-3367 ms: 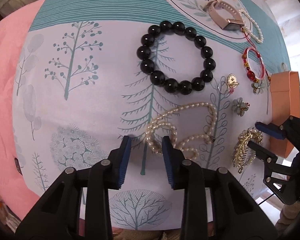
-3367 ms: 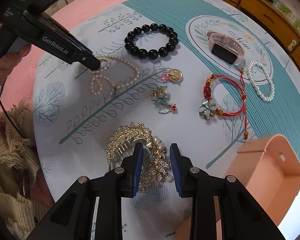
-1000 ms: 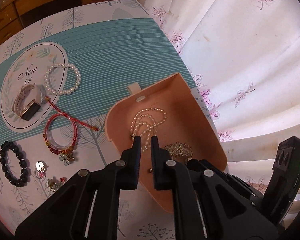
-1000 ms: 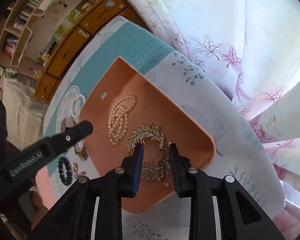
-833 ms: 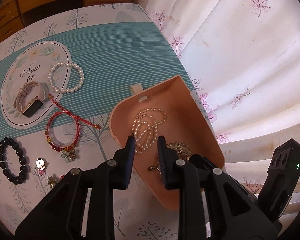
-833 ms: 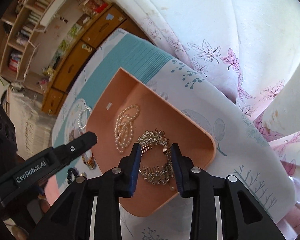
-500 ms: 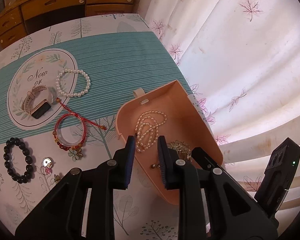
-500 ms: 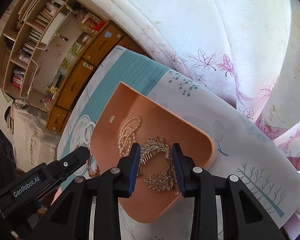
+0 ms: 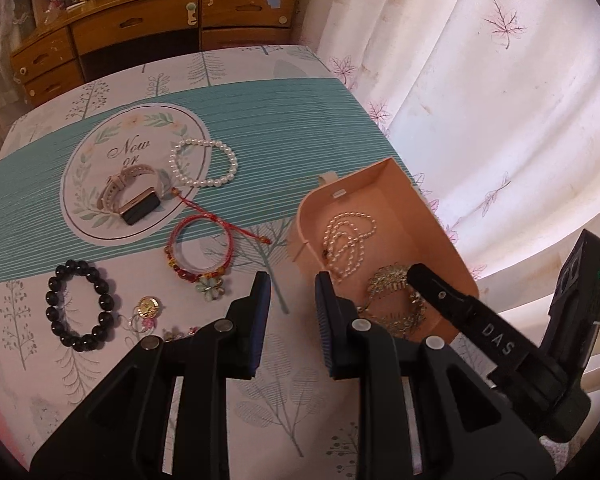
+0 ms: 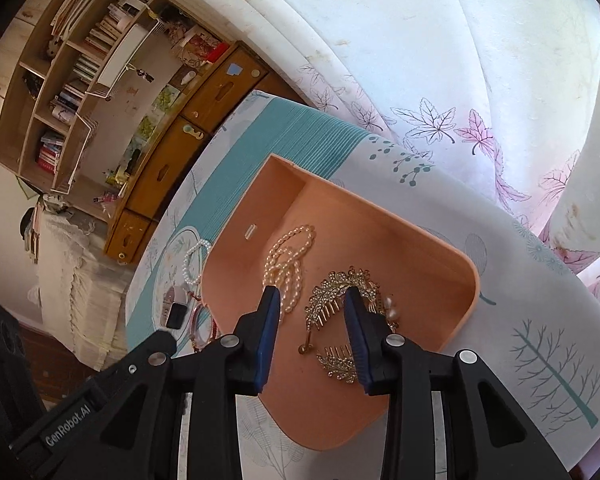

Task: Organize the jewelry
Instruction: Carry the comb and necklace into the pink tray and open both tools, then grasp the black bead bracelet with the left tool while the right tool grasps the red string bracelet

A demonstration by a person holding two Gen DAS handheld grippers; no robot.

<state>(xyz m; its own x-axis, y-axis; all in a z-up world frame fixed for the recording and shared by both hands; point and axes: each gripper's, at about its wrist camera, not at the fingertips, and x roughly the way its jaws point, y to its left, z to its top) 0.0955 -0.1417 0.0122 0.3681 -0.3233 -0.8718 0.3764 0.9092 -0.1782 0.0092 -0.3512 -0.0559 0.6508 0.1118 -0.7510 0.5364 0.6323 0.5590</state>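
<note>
From my left camera I see my left gripper (image 9: 289, 282) has just opened and let the pearl necklace (image 9: 348, 240) drop into the pink box (image 9: 456, 264) at the table's curtain edge, and from my right camera my right gripper (image 10: 311, 300) hangs open and empty over the gold comb (image 10: 340, 292) inside it.

The left gripper (image 9: 290, 280) and right gripper (image 10: 312, 296) are black plastic frames with silver rivet heads and ribbed blue pads (image 9: 261, 304). White lettering marks their sides: "GenRobot.AI" and "DAS". A small green light glows on one housing.
</note>
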